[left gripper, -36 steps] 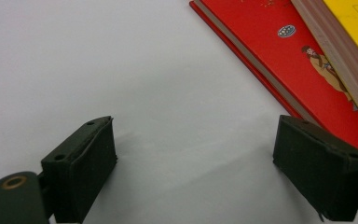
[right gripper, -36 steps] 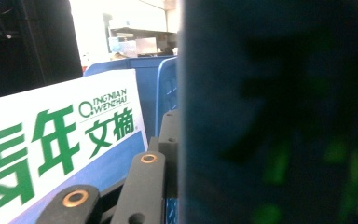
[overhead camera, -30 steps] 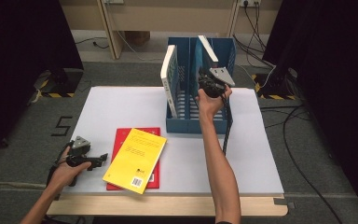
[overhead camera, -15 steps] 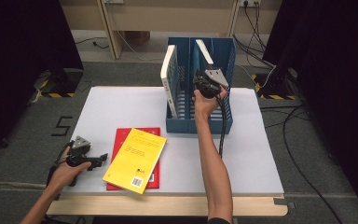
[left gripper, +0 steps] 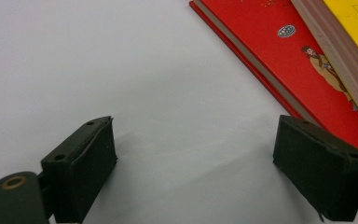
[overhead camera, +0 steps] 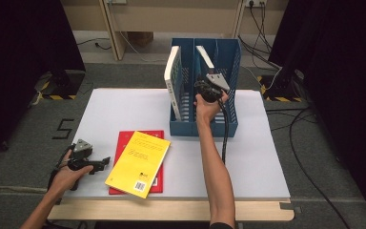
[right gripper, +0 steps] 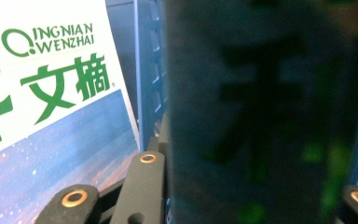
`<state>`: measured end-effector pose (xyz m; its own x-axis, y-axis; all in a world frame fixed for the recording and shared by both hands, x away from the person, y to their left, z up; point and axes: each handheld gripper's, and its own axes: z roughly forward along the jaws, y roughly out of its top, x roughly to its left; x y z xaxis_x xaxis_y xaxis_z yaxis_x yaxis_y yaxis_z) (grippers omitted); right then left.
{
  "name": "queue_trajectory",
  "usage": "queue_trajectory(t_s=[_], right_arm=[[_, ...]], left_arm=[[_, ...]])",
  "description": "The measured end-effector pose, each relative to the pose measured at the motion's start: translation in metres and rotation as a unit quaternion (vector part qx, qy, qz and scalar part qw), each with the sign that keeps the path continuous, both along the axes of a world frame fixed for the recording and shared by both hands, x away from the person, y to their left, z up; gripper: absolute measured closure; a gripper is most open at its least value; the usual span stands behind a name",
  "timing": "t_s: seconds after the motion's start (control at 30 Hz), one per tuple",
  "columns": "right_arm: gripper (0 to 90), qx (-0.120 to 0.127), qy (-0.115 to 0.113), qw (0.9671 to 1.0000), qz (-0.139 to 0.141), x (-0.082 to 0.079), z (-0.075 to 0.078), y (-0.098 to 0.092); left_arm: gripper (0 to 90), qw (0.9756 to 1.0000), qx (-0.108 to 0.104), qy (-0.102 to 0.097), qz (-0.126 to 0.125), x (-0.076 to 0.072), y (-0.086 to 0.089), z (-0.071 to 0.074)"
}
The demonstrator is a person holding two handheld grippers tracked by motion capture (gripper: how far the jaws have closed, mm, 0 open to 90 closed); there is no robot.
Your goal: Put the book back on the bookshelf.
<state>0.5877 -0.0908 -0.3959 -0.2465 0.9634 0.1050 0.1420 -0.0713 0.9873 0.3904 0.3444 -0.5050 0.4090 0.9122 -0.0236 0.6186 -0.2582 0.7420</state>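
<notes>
A blue two-slot file rack stands at the back of the white table. A white magazine with green characters leans in its left slot. My right gripper is shut on a thin book that stands tilted in the right slot; up close the book's dark cover sits blurred between the jaws. At the table's front left my left gripper rests open on the surface, nothing between its pads. A yellow book lies on a red book just right of it.
The red book's corner lies beyond the right-hand pad of my left gripper, under the yellow book. The rack's blue divider stands between the two upright books. A black cable hangs from the right gripper across the table.
My right hand has sunk a little and shifted slightly left, taking the held book deeper into the right slot. The left hand and the flat books have not moved.
</notes>
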Motion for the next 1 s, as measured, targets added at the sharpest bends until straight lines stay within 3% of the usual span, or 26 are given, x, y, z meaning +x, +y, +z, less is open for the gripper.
queue_trajectory(t_s=[0.17,0.37,0.77,0.9,1.0], right_arm=[[73.6,0.002,0.011,0.9999,0.010,-0.002,-0.005,-0.001],[73.5,-0.025,0.030,0.9990,0.022,-0.007,-0.006,-0.005],[69.6,-0.028,0.029,0.9983,0.043,-0.018,-0.005,-0.006],[69.4,-0.048,0.026,0.9973,0.049,-0.023,-0.004,-0.008],[68.8,-0.047,0.026,0.9971,0.054,-0.025,-0.003,-0.010]], left_arm=[[11.9,1.0000,0.000,0.000,0.000,0.000,0.000,0.000],[11.9,1.0000,0.001,0.000,0.000,0.000,0.000,0.000],[11.9,1.0000,0.000,-0.001,0.001,0.000,0.000,0.000],[11.9,1.0000,0.000,-0.001,0.000,0.000,0.000,0.000],[11.9,1.0000,0.000,-0.001,0.001,0.000,0.000,0.000]])
